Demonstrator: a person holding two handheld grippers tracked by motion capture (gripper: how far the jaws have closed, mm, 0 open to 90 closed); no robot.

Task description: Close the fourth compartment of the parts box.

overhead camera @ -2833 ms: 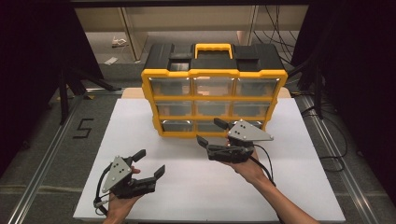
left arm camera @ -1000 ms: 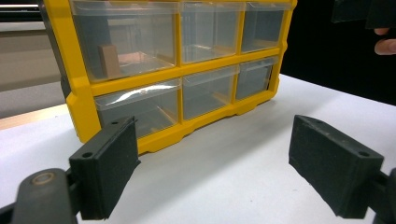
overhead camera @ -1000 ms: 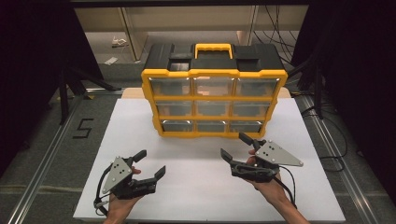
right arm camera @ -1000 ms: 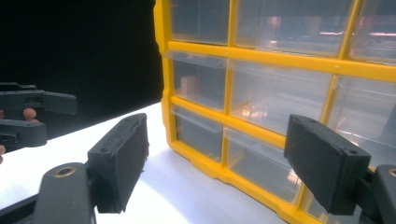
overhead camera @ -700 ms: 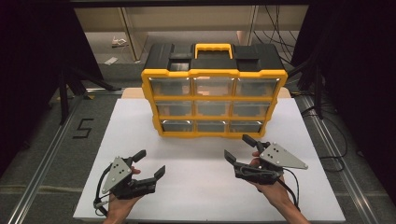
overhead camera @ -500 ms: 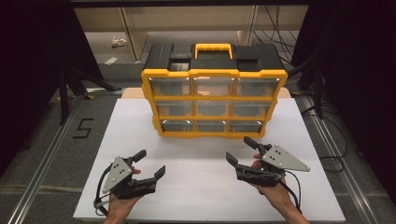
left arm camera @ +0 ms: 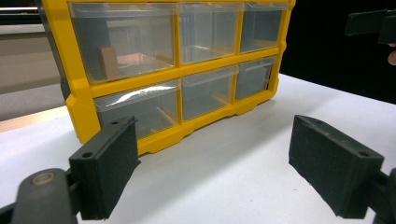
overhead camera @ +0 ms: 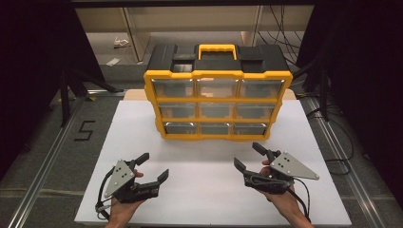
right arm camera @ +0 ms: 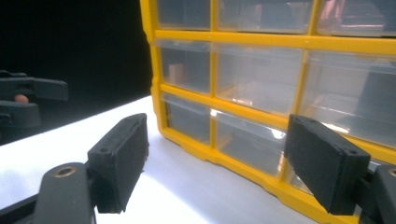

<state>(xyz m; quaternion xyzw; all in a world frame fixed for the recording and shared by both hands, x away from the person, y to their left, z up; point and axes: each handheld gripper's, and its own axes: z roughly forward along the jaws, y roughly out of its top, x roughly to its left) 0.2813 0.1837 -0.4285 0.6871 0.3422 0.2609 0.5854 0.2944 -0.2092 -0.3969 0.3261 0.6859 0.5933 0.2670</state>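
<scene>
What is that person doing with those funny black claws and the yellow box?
A person sits at a white table with a gripper in each hand. The left gripper and the right gripper are both open and hold nothing. They rest low on the near side of the table, apart from the yellow drawer box that stands farther back. All its clear little drawers look shut. A small brown block sits inside one drawer. Nothing is being touched right now.

- The high view is evenly lit from above; the white table (overhead camera: 209, 190) is bright, its surroundings sink into black.
- Glare streaks the clear drawers of the yellow organizer (right arm camera: 261, 135) in the right gripper view.
- The near black jaws look soft and slightly blurred in both gripper views.
- A soft shadow lies under the organizer (left arm camera: 187, 140).
</scene>
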